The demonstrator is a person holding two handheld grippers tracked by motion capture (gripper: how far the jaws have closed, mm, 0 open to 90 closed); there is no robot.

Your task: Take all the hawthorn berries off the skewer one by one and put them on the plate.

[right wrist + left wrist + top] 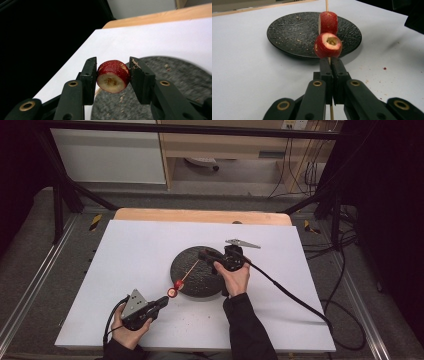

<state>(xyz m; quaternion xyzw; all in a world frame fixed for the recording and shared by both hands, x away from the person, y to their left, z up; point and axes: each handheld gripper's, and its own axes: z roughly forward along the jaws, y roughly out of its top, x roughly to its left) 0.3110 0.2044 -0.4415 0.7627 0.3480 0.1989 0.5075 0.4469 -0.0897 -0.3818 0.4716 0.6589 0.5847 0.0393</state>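
My left gripper (330,61) is shut on a thin wooden skewer (331,112) near its lower end. Two red fruit pieces with pale cut faces are threaded on it, one (328,45) just past the jaws and one (328,22) farther up. In the high view the left gripper (164,302) sits at the front left and the skewer (191,269) slants up over the black plate (192,287). My right gripper (113,75) is shut on a third red fruit piece (113,76), cut face toward the camera, above the plate (175,82). The right gripper (205,254) points left, near the skewer's upper tip.
A white sheet (135,255) covers the table, with a wooden edge (200,215) at the back. Small red and brown crumbs (384,68) lie on the sheet near the plate. The right gripper's cable (290,295) trails off to the right. Dark frame posts stand at both back corners.
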